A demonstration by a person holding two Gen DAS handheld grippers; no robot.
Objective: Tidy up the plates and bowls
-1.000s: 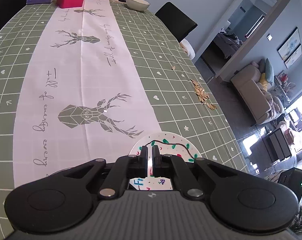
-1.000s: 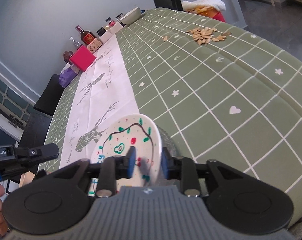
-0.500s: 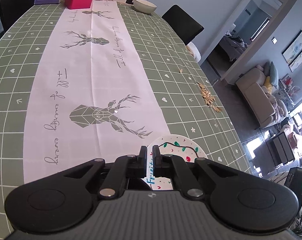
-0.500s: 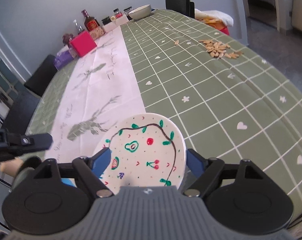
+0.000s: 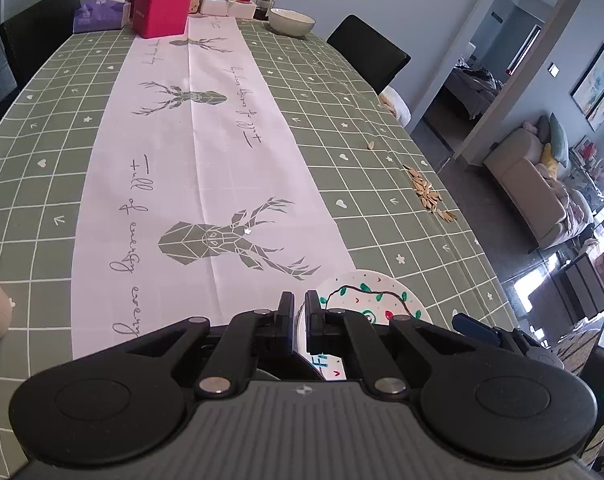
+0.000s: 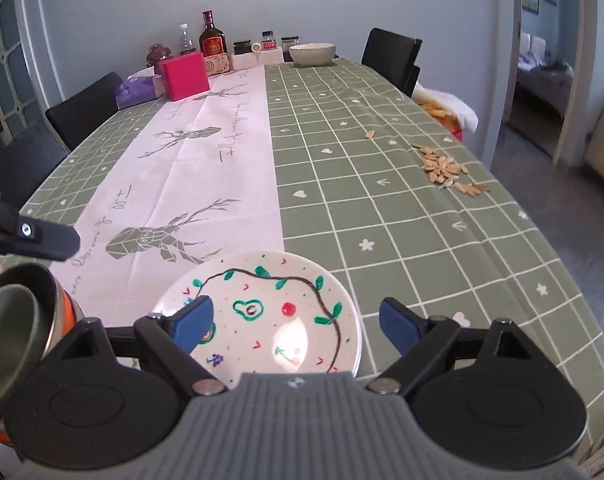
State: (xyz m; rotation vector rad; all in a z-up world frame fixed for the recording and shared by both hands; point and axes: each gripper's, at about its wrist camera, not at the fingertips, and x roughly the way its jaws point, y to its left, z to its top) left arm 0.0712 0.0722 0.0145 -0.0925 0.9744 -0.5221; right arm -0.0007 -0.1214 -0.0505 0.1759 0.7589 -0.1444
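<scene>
Left wrist view: the left hand-held gripper (image 5: 299, 320) is clenched, its black fingers pinched on the near-left rim of the round white glazed plate painted with a green vine, an avocado and cherries (image 5: 376, 300). The plate lies at about five o'clock on the table under a green checked cloth with a white deer-print runner (image 5: 382, 184), near its front edge. At twelve o'clock, far off, stands a pale ceramic bowl (image 5: 292, 21).

Right wrist view: the right hand-held gripper (image 6: 296, 322) is released; its jaws have just been opening and the blue pads (image 6: 192, 322) stand wide on either side of the plate (image 6: 262, 312) without pressing on it. At nine o'clock sits a metal cup with an orange band (image 6: 20, 320).

The plate looks stiff, glossy and breakable, probably of moderate weight. A glazed rim is likely slippery, so a hold should bite well over the lip at the near edge, and setting-down should be gentle.
</scene>
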